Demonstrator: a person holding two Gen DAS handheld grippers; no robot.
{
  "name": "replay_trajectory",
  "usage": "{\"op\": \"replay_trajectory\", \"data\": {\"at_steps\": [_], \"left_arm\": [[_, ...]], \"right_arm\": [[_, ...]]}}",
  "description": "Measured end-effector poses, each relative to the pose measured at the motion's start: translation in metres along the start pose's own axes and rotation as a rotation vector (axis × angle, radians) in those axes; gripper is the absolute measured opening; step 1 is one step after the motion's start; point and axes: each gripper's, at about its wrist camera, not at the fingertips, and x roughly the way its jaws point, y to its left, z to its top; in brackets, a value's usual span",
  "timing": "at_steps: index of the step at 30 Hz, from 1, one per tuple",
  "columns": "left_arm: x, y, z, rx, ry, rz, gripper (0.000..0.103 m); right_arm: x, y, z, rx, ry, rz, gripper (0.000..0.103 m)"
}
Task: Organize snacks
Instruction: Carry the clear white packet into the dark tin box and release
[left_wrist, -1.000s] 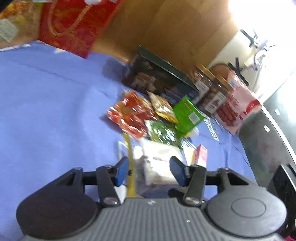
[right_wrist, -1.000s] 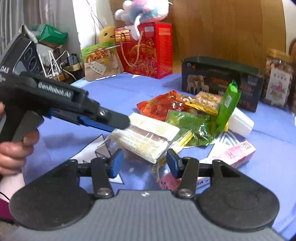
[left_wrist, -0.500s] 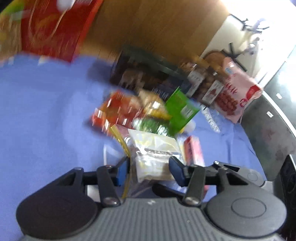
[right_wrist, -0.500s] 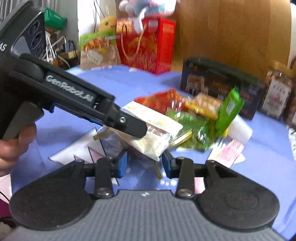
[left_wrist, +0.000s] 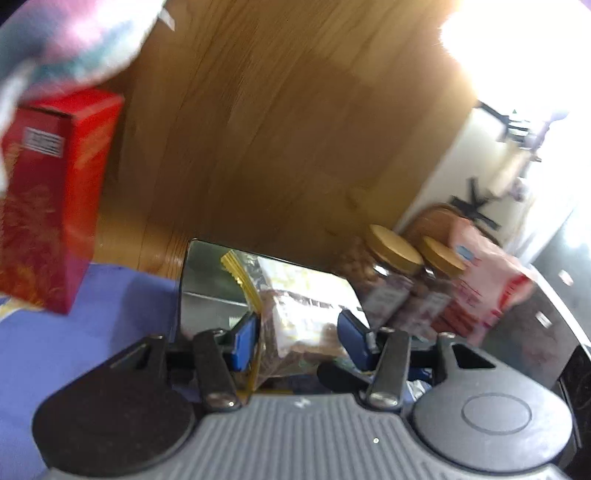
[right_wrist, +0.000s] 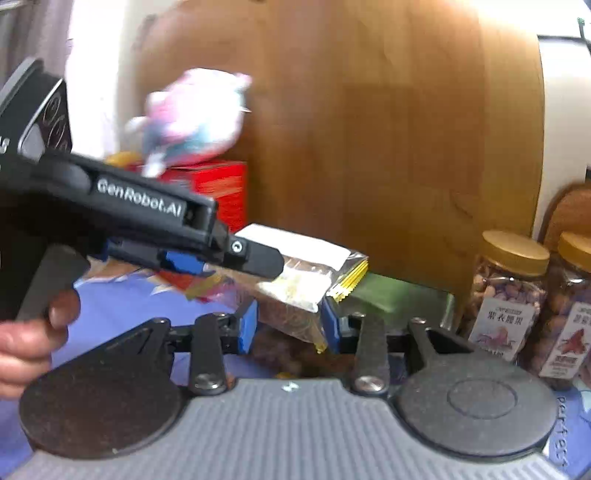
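**Both claws on one clear snack bag, lifted off the counter**

Our left claw (left_wrist: 300, 338) pinches the clear snack bag (left_wrist: 295, 317) between its blue pads (left_wrist: 244, 341), and our right claw (right_wrist: 289, 326) grips the same bag (right_wrist: 295, 291) from the other side, its pads pressed into the crinkled plastic. The bag, with a white label and a gold crimped edge, hangs in the air between the two tools, above the blue-clothed counter (left_wrist: 92, 332). In the right wrist view the left tool crosses over the bag, with a hand (right_wrist: 33, 339) on its handle. Just behind the bag stands a dark green box (right_wrist: 402, 295). Further right are two gold-lidded jars of nuts (right_wrist: 506, 291) and a pink bag (left_wrist: 487, 288). To the left sits a red gift box (left_wrist: 48, 206) with a plush toy (right_wrist: 192, 122) on top, all in front of a wooden panel (right_wrist: 369, 147).
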Motion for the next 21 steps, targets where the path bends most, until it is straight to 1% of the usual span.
{"op": "replay_trajectory", "data": {"at_steps": [2, 4, 6, 8, 10, 12, 14, 16, 18, 19, 21], "left_arm": [[0.025, 0.008, 0.008, -0.017, 0.02, 0.02, 0.048], [0.043, 0.015, 0.009, -0.02, 0.024, 0.041, 0.046], [0.052, 0.017, 0.009, -0.018, 0.026, 0.057, 0.046], [0.052, 0.014, 0.007, -0.007, 0.02, 0.065, 0.046], [0.039, 0.007, 0.003, 0.018, -0.005, 0.05, 0.046], [0.015, 0.003, -0.002, 0.028, -0.043, 0.02, 0.046], [-0.012, 0.0, -0.012, 0.035, -0.078, -0.016, 0.048], [-0.033, -0.002, -0.027, 0.032, -0.089, -0.022, 0.048], [-0.046, 0.0, -0.048, 0.018, -0.07, -0.034, 0.048], [-0.05, 0.002, -0.059, 0.006, -0.055, -0.035, 0.048], [-0.055, 0.009, -0.078, -0.015, -0.031, -0.013, 0.048]], "right_arm": [[0.017, -0.013, -0.002, 0.029, 0.017, -0.02, 0.041], [0.03, -0.018, -0.003, 0.036, 0.027, -0.048, 0.042], [0.03, -0.022, -0.005, 0.043, 0.018, -0.069, 0.042], [0.02, -0.025, -0.007, 0.049, 0.004, -0.078, 0.042], [0.002, -0.028, -0.006, 0.063, -0.023, -0.088, 0.042], [-0.023, -0.032, -0.007, 0.092, -0.058, -0.067, 0.042], [-0.052, -0.034, -0.018, 0.125, -0.07, -0.044, 0.042], [-0.074, -0.037, -0.035, 0.16, -0.062, -0.023, 0.042], [-0.076, -0.036, -0.048, 0.202, -0.008, -0.012, 0.042], [-0.067, -0.034, -0.052, 0.221, 0.025, -0.007, 0.042], [-0.059, -0.029, -0.062, 0.248, 0.085, 0.005, 0.042]]}}
